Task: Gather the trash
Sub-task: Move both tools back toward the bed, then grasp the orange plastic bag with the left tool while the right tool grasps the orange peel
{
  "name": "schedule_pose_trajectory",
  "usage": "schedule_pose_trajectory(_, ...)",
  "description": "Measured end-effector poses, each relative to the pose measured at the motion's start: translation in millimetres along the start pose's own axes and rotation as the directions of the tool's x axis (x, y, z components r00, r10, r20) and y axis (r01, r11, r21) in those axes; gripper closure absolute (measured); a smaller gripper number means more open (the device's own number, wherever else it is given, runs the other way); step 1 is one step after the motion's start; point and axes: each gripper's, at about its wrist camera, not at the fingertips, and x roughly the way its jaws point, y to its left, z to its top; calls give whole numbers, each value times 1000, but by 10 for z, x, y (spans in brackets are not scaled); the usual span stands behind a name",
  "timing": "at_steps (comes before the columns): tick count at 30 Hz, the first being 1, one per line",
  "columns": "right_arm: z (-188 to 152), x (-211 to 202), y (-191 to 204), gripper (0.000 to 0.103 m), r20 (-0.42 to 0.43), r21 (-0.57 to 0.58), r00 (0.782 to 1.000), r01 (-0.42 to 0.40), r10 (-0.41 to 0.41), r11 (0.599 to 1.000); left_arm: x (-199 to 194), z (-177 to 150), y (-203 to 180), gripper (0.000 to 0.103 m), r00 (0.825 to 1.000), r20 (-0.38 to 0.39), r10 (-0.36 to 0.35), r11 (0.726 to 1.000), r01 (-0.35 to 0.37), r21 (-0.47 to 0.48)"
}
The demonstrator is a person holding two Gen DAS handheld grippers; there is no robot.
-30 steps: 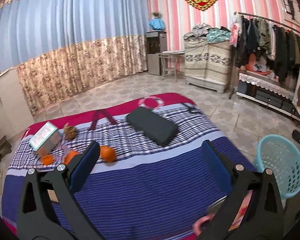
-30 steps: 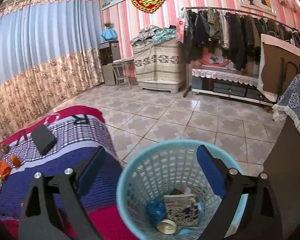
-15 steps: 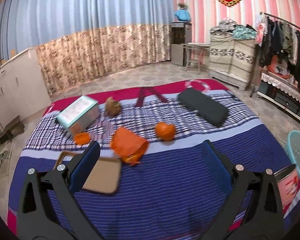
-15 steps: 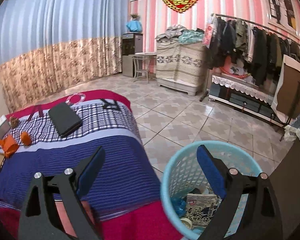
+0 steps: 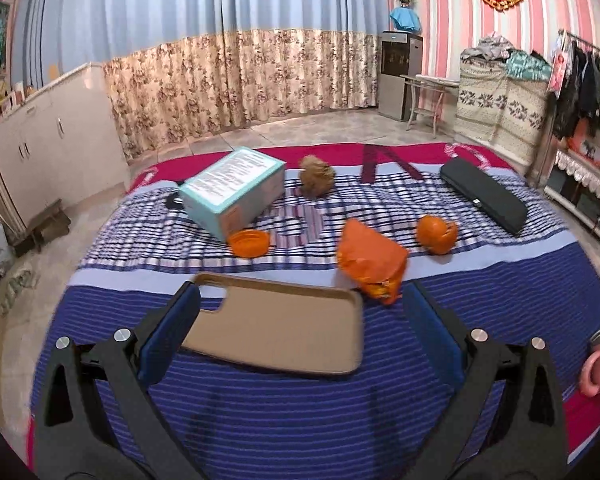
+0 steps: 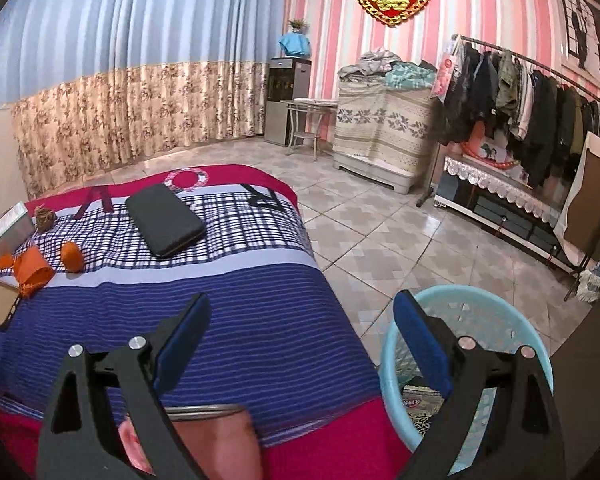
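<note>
So since a second ago our left tongs [image 5: 300,316] have swung off the basket side and now face the clutter on the bed [image 5: 300,420], while the right tongs [image 6: 300,330] have pulled back from over the light blue basket [image 6: 496,316], which now sits low on the right on the tiled floor [image 6: 380,216] just beside the bed's edge.

Both tongs are spread wide with nothing between the blue pads. Right under the left ones lies a tan phone case [image 5: 276,328], open side up, on the blue-striped part of the blanket. Just past its far corner we see a crumpled orange snack bag [image 5: 370,266], and a bit further right an orange peel ball [image 5: 436,234]. To the left there's a small orange lid [image 5: 249,243] right beside a teal box [image 5: 232,190], and behind those a brown fuzzy clump [image 5: 317,176]. A black case [image 5: 482,196] lies well apart on the right.

In the right view we catch some printed paper in the basket, and a pink can [image 6: 204,436] near the bed's near edge, right below the tongs.

Far back are the curtains [image 5: 220,80] and a clothes rack [image 6: 520,100].
</note>
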Motion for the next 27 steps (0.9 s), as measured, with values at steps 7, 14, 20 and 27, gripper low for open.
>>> schedule_pose_trajectory(7,-7,4,385,12,-18,-19,997,-79,78,997,52,-124,332,5,999,-34,18,1000,-18,-11)
schedule_pose_trajectory(14,-83,-1,896,12,-36,-139,992,-121,117,983,242,-213,441,6,997,-79,-1,1000,0,-17)
schedule_pose_trajectory(20,-99,39,1002,12,-59,-152,989,-146,138,978,409,-32,101,6,990,-79,-118,993,117,-10)
schedule_pose_trajectory(27,-108,73,1025,12,-67,-151,988,-146,138,978,813,182,-409,14,972,-152,-178,980,188,58)
